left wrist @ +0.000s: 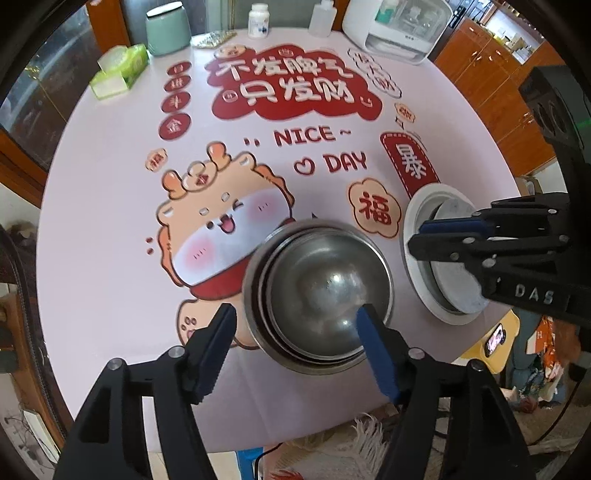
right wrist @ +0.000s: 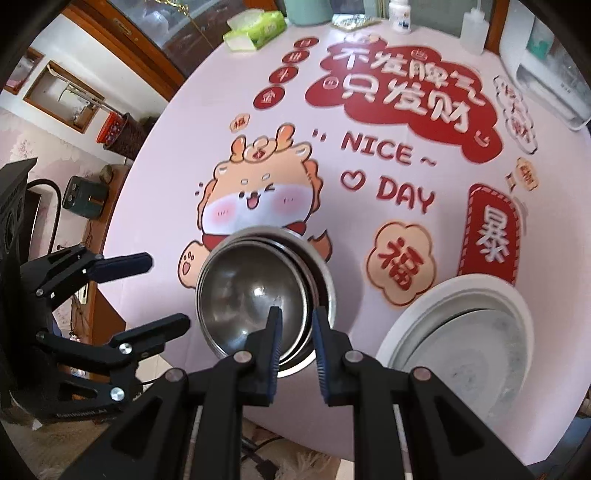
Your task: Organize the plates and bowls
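Across the room's round table [left wrist: 110,258], a pale pink cover printed with a cartoon dragon, red Chinese characters and "NICE DAY" takes up nearly everything. At its far edge stands a white countertop appliance [left wrist: 399,29], and along the same edge a mint-green canister [left wrist: 168,27], a pack of tissues [left wrist: 122,68], a white pill bottle [left wrist: 258,20] and a clear squeeze bottle [left wrist: 321,18].

Near the front edge sit the dishes. On the right is a white plate [right wrist: 413,325] with a smaller grey plate [right wrist: 476,350] lying inside it, shifted toward one side rather than centred. Just beside it, on the dragon's lower body, rests a stack of steel bowls [right wrist: 255,291] nested one in another, the inner rims off-centre so the outer rim shows as a crescent. The stack and the plates are close but apart.

Both tools hang over the dishes, pointing steeply down. The left gripper [left wrist: 295,332] has its jaws spread wide; one finger sits outside the bowls' rim, the other blue-padded finger over the bowls' inside, and neither pad presses on the metal. The right gripper [right wrist: 295,332] has its jaws nearly together with a narrow gap left, nothing between them; its tips hang above the near rim of the bowl stack, and I cannot tell whether they touch it.
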`<state>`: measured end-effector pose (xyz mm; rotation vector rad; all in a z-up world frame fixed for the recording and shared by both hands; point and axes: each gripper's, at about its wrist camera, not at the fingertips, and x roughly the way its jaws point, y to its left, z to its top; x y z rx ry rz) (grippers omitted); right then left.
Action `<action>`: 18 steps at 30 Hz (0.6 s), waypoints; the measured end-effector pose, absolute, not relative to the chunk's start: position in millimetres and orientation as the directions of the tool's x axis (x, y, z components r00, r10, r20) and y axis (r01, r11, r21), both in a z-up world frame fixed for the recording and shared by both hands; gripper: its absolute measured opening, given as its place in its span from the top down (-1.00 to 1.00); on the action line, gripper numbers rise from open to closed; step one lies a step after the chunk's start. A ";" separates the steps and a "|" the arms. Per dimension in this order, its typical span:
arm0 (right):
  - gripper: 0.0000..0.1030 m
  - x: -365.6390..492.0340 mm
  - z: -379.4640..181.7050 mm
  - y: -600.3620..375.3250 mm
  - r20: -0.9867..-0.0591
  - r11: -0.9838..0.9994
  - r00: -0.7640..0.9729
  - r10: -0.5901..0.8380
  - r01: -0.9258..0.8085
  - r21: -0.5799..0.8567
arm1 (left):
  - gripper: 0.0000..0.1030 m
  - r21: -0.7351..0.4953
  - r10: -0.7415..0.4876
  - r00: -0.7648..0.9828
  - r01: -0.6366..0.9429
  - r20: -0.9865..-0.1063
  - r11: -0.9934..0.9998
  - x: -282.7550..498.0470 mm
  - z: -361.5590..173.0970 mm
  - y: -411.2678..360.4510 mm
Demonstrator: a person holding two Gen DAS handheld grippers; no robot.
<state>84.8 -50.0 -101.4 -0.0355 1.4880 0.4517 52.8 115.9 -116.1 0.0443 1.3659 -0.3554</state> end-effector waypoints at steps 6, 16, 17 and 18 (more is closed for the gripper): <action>0.67 82.8 -84.0 -59.6 -0.959 0.920 0.091 0.268 -0.320 0.226 | -0.32 -0.154 -0.212 0.210 0.263 -0.954 0.953 50.5 -100.8 125.5; 0.27 63.3 -74.7 -61.6 -0.926 0.894 0.204 0.318 -0.389 0.221 | -0.44 -0.096 -0.178 0.326 0.252 -0.928 0.963 48.2 -91.5 136.6; 0.27 61.0 -76.3 -60.8 -0.924 0.891 0.214 0.317 -0.402 0.212 | -0.44 -0.086 -0.171 0.338 0.251 -0.925 0.964 47.7 -93.1 136.6; 0.27 58.6 -79.3 -60.2 -0.922 0.888 0.222 0.316 -0.410 0.206 | -0.44 -0.079 -0.166 0.349 0.251 -0.922 0.965 47.2 -94.8 136.5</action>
